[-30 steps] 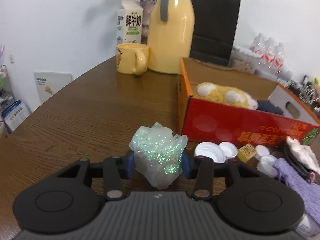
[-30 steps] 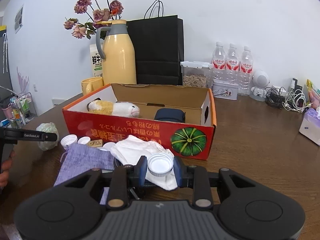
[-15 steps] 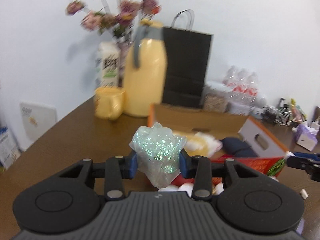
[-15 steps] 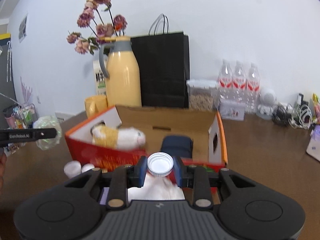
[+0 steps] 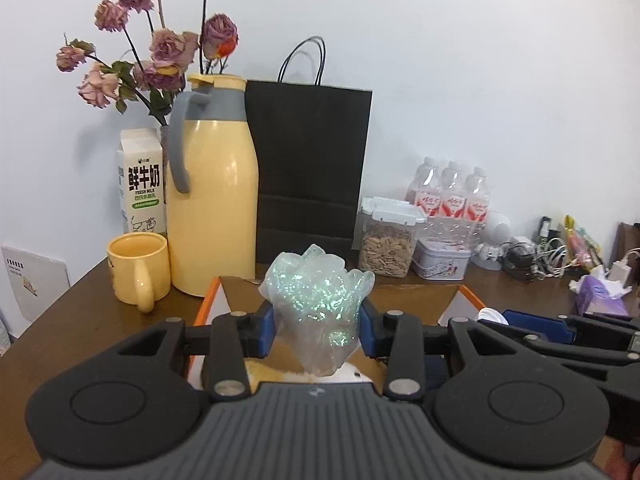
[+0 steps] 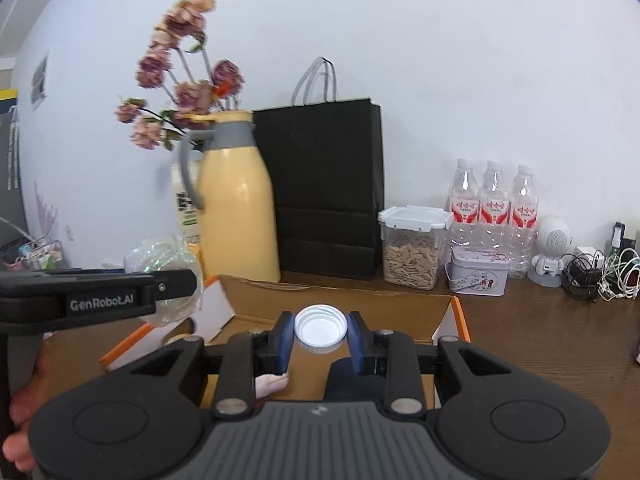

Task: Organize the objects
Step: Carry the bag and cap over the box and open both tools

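Plain white wall (image 5: 460, 60) behind — evenly lit, unmarked. Brown wood-grain desk (image 6: 540, 332) runs up to it; a small vent (image 6: 39, 82) sits high at left.

- A lived-in room of a home or small office, by the look of the clutter on a brown wooden table (image 6: 540, 320) against a plain white wall (image 5: 460, 60)
- Yellow thermos jug (image 5: 212, 208), matching mug (image 5: 136, 270), milk carton (image 5: 141, 188) and dried roses (image 5: 160, 52)
- Black paper bag (image 5: 312, 168), bottled water (image 6: 492, 200), a jar of seeds (image 6: 412, 256), tangled charger cables (image 6: 600, 276)
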`<state>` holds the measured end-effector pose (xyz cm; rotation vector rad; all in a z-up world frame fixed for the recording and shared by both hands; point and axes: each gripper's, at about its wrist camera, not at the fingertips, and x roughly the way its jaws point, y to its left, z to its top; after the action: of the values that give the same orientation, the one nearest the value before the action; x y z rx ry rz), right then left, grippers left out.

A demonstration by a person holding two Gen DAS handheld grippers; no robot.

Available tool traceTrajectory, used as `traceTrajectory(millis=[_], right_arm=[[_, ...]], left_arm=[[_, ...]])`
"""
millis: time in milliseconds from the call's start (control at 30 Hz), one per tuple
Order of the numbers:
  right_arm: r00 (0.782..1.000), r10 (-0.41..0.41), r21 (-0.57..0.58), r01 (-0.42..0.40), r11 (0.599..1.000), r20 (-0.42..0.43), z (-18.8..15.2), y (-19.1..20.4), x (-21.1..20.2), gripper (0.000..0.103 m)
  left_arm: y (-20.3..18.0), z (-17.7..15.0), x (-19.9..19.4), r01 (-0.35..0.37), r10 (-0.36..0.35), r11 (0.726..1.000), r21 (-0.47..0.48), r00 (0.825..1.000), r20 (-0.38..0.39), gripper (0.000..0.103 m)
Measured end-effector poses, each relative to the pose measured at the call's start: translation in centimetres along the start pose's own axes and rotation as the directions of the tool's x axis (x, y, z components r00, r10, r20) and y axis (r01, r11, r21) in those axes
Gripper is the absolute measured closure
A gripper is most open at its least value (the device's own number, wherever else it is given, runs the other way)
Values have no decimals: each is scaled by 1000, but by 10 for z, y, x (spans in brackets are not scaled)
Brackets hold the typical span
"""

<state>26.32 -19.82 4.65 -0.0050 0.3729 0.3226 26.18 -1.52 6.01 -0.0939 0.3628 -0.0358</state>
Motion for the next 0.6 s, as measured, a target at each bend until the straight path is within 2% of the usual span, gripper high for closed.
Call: traceTrajectory(millis=[200, 333, 467, 567, 600], right_arm=[[998, -46, 33, 47, 998, -43, -19, -14, 42, 76], [996, -22, 42, 26, 999, -90, -28, -18, 52, 76], [995, -28, 41, 32, 999, -94, -31, -16, 52, 76], [994, -32, 54, 38, 998, -104, -33, -17, 50, 75], [994, -31, 57, 37, 998, -107, -34, -17, 50, 75]], left_arm=[[6, -12, 45, -69, 66, 997, -31, 995, -74, 63], [15, -22, 60, -73, 66, 996, -47, 989, -134, 63], [15, -25, 57, -69, 64, 997, -39, 990, -122, 62], [13, -28, 51, -63, 59, 998, -28, 993, -101, 55], [11, -27, 50, -62, 60, 998, -19, 994, -92, 50]])
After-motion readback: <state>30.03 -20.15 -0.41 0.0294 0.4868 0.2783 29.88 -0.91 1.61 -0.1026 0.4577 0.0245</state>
